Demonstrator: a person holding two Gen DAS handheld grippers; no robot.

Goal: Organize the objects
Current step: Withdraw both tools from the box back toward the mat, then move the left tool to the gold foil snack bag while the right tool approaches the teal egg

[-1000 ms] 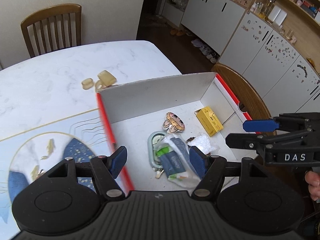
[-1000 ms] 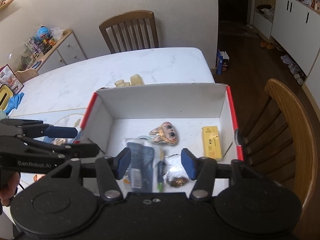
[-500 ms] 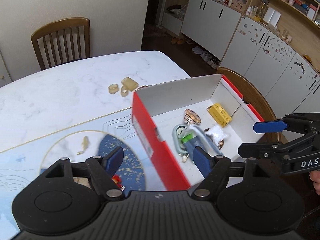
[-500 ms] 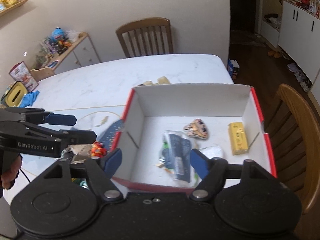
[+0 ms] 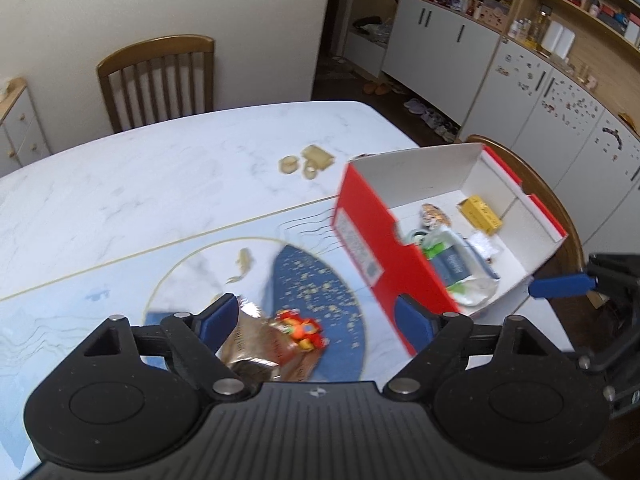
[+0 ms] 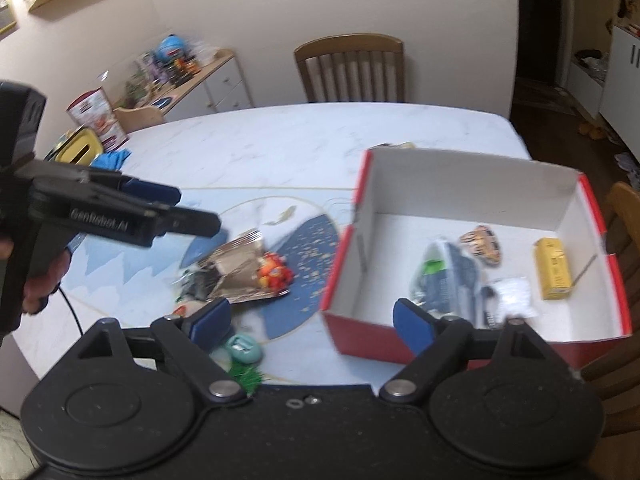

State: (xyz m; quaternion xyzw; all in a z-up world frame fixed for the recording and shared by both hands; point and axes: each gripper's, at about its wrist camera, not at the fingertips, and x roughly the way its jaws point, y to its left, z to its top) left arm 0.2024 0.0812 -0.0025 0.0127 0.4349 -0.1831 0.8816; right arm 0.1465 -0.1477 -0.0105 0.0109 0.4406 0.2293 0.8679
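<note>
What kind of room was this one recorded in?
Most likely a home dining area: a marble-look table with wooden chairs around it, white cabinets with open shelves of household items, and shoes on the floor by a doorway.

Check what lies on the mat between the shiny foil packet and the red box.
The orange toy beside the foil packet, then bare blue mat up to the red box; right wrist view.

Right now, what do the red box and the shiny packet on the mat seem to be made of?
The red box looks like thin cardboard: matte white inside, red printed outside, with folded walls and a slit corner. The shiny packet seems to be metallic foil or foil-coated plastic: it is creased and reflects light in bright patches. Blur leaves its exact material open.
</note>
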